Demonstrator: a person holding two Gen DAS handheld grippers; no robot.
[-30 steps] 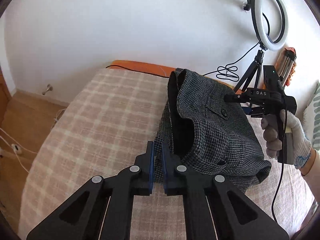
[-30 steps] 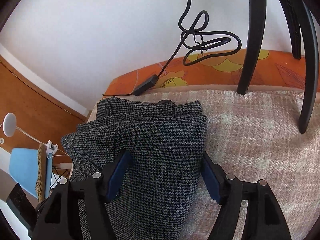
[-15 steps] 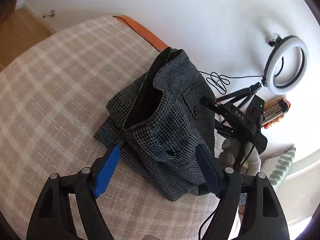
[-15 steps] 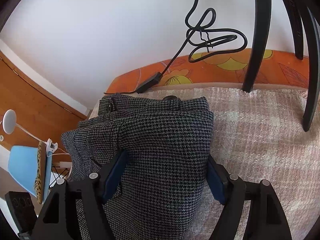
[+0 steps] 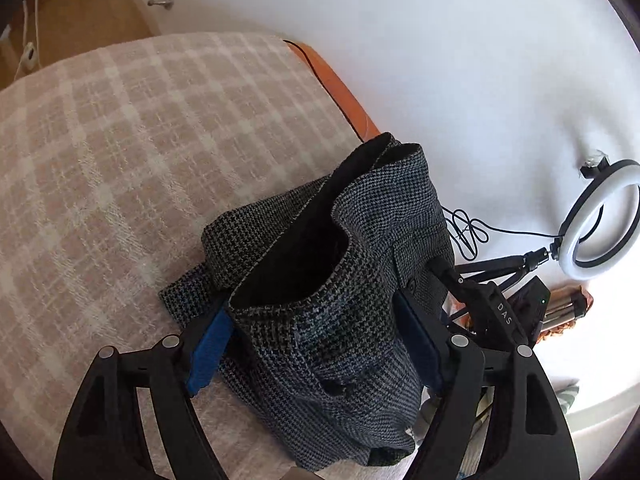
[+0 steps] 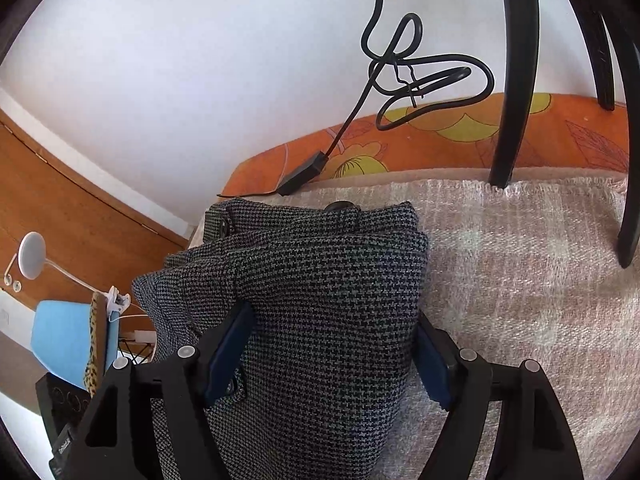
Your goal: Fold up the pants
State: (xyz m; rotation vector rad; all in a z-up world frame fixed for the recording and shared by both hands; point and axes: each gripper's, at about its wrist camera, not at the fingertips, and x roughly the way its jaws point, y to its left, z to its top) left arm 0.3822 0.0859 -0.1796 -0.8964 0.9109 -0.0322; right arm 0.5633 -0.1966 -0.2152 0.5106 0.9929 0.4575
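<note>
The dark houndstooth pants (image 5: 352, 280) lie folded in a thick bundle on the pink checked bed cover (image 5: 100, 160). My left gripper (image 5: 316, 340) is open, its blue-padded jaws straddling the near end of the bundle. My right gripper (image 6: 328, 356) is open too, its jaws on either side of the opposite end of the pants (image 6: 320, 300). The right gripper's body (image 5: 492, 312) shows at the bundle's right side in the left wrist view.
A ring light (image 5: 600, 220) on a black tripod stands at the bed's right, its legs (image 6: 516, 72) close by in the right wrist view. A looped black cable (image 6: 420, 72) hangs by the white wall. An orange flowered mattress edge (image 6: 440, 148) borders the bed.
My left gripper opened from shut, rose and moved in over the bundle's near end. My right gripper stayed open around the other end and barely moved.
</note>
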